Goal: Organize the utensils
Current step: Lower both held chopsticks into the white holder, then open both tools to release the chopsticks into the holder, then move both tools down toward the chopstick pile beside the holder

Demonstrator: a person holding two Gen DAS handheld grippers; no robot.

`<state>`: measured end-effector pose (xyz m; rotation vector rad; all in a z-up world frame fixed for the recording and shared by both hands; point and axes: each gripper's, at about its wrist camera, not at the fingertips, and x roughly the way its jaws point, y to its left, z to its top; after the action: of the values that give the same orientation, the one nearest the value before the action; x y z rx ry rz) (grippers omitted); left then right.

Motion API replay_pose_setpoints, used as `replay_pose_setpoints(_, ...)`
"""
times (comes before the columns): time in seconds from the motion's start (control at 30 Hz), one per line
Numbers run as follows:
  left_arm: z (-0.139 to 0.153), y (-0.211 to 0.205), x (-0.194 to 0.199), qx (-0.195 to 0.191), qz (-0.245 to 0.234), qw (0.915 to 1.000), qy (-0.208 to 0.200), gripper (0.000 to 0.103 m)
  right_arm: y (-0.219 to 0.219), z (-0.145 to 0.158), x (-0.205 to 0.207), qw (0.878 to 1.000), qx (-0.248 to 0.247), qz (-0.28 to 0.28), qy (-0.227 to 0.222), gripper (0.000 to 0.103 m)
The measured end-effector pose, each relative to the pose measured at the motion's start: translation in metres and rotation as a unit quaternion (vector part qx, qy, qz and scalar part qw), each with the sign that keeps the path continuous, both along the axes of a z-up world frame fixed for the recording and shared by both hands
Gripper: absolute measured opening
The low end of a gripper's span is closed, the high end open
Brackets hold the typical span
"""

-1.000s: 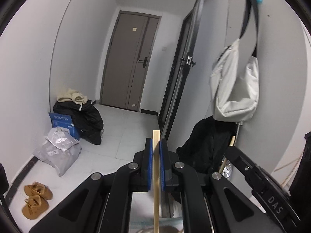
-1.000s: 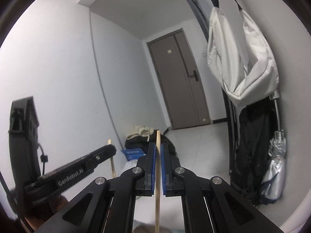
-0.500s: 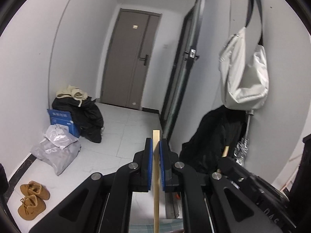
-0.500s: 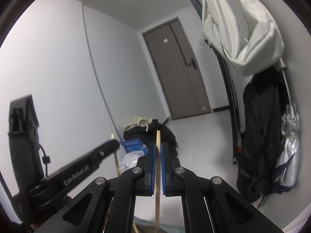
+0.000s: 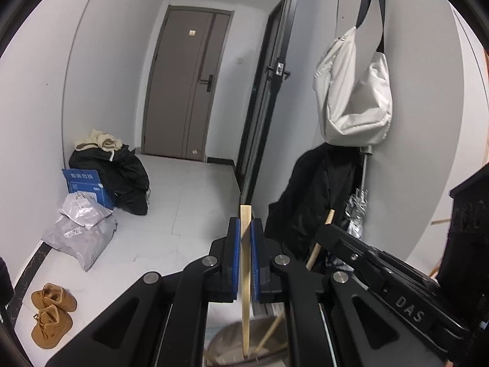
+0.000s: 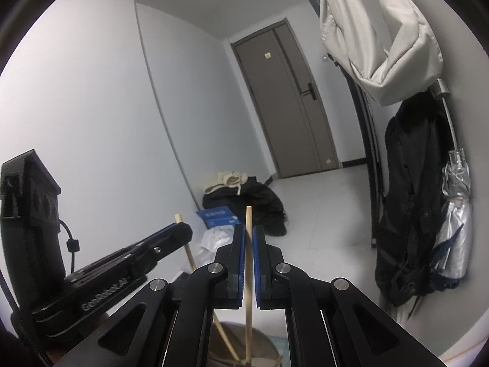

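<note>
Left gripper (image 5: 243,253) clamped on a flat wooden stick (image 5: 245,278), upright, lower end now inside the round holder (image 5: 226,341) at the bottom edge, a holder barely in view a second ago. Right gripper (image 6: 249,257) clamped on a thin round chopstick (image 6: 248,278), likewise upright, its foot in the same holder (image 6: 269,345). Both lower than a second ago: door (image 5: 186,85) and hanging white bag (image 5: 351,91) higher in frame, more floor and holder visible.
</note>
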<state>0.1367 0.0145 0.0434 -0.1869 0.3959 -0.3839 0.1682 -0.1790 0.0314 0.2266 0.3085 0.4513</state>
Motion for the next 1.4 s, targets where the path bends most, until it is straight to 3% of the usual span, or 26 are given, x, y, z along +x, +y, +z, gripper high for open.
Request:
replay_pose_setpoints(0.33,-0.015,0.008,-0.015,-0.028,-0.053,0.9937,0.095,0.005,0.003,-0.033,-0.014,0.997,-0.018,0.03,0.074,0.007)
replay_pose_setpoints(0.43,-0.021,0.016,-0.015,-0.066,-0.071,0.9842,0.148,0.026,0.001,-0.042,-0.022,0.994,-0.015,0.038,0.104,0.008)
replay_pose_setpoints(0.5,-0.02,0.02,-0.022,-0.074,-0.062,0.9828,0.158,0.058,-0.002,-0.043,-0.031,0.993,-0.015,0.036,0.107,0.008)
replay_pose_setpoints(0.67,-0.009,0.025,-0.051,-0.06,-0.026,0.9883,0.138,0.064,-0.015,-0.031,-0.063,0.996,-0.011,0.013,0.09,0.03)
replay_pose_setpoints(0.73,-0.005,0.025,-0.06,-0.053,-0.016,0.9896,0.133,0.068,-0.018,-0.026,-0.076,0.997,-0.013,0.006,0.08,0.037)
replay_pose_setpoints(0.8,0.0,0.024,-0.073,-0.037,0.002,0.992,0.12,0.079,-0.02,-0.019,-0.088,0.997,-0.016,0.003,0.073,0.041)
replay_pose_setpoints(0.9,0.005,0.024,-0.089,-0.022,0.027,0.9943,0.101,0.08,-0.022,-0.015,-0.107,0.998,-0.022,-0.009,0.064,0.052)
replay_pose_setpoints(1.03,0.005,0.029,-0.105,-0.022,0.067,0.9936,0.089,0.081,-0.023,-0.012,-0.133,0.998,-0.03,-0.024,0.051,0.059)
replay_pose_setpoints(1.17,0.005,0.035,-0.121,-0.028,0.096,0.9919,0.079,0.092,-0.027,-0.012,-0.156,0.998,-0.032,-0.048,0.038,0.08)
replay_pose_setpoints(1.4,-0.003,0.027,-0.147,0.005,0.105,0.9928,0.058,0.102,-0.032,-0.02,-0.176,0.997,-0.035,-0.059,0.029,0.087)
